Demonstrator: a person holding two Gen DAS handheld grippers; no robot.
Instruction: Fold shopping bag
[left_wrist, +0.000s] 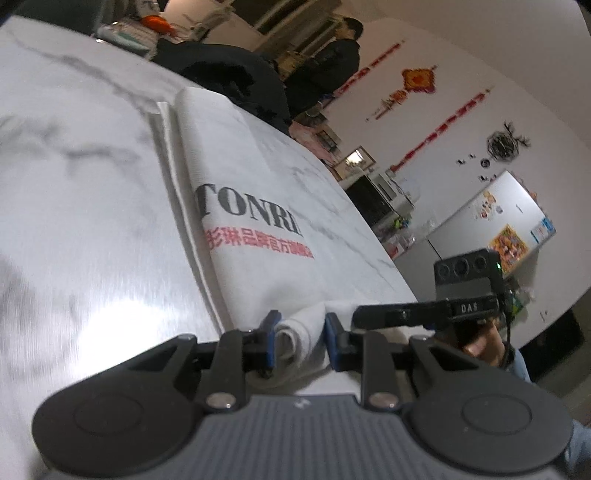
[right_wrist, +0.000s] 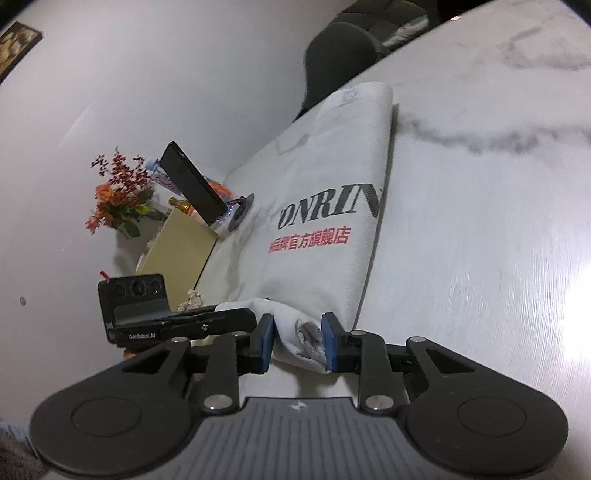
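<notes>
A white cloth shopping bag (left_wrist: 251, 177) with black "TONRIN" lettering and red characters lies folded into a long strip on the marble table (left_wrist: 74, 184). Its near end is bunched between the blue pads of my left gripper (left_wrist: 303, 332), which is shut on it. In the right wrist view the same bag (right_wrist: 332, 177) stretches away from me, and my right gripper (right_wrist: 299, 336) is shut on a rolled corner of that end. Both grippers sit side by side at the table's near edge. The right one (left_wrist: 461, 295) shows in the left view, the left one (right_wrist: 136, 310) in the right view.
A black chair back (left_wrist: 229, 74) stands behind the table's far side, with a person (left_wrist: 343, 55) beyond it. A fridge (left_wrist: 498, 221) is at the right. A phone on a stand (right_wrist: 192, 184), a yellow box (right_wrist: 177, 254) and flowers (right_wrist: 118, 192) sit left of the bag.
</notes>
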